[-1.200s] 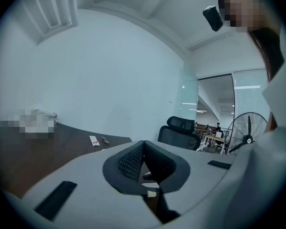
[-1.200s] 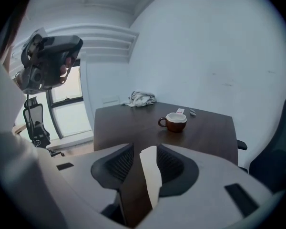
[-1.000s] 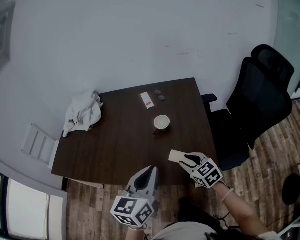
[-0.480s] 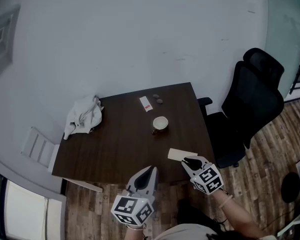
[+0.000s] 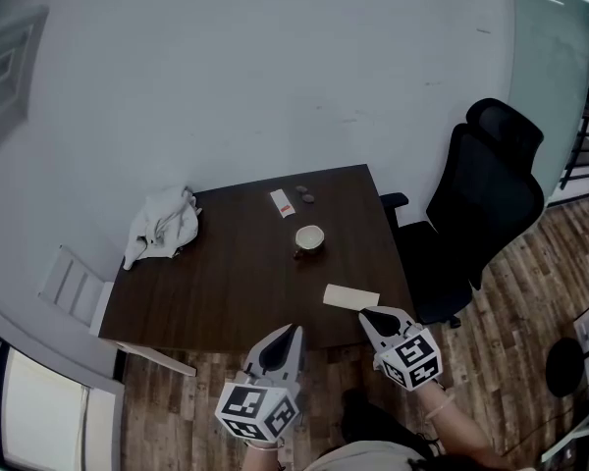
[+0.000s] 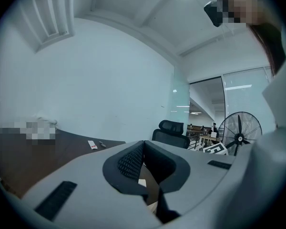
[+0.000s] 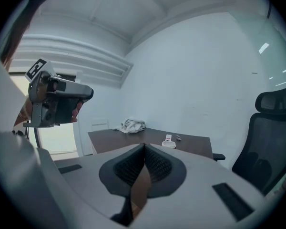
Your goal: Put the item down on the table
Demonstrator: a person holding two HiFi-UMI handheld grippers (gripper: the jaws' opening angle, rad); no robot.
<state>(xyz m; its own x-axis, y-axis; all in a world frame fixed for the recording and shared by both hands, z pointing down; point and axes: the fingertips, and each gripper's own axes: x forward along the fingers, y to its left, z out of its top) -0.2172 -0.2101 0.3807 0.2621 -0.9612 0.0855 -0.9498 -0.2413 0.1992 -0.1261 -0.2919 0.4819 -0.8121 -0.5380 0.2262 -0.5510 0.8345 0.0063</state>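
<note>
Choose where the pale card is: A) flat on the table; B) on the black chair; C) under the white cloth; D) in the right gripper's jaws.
A: the card lies flat on the table, and the right gripper has just closed its jaws on nothing.

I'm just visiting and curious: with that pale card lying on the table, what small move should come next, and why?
Probably just bring the right gripper to rest, since the job looks done. The card lies flat on the table, and the gripper's jaws have just closed with nothing between them.
</note>
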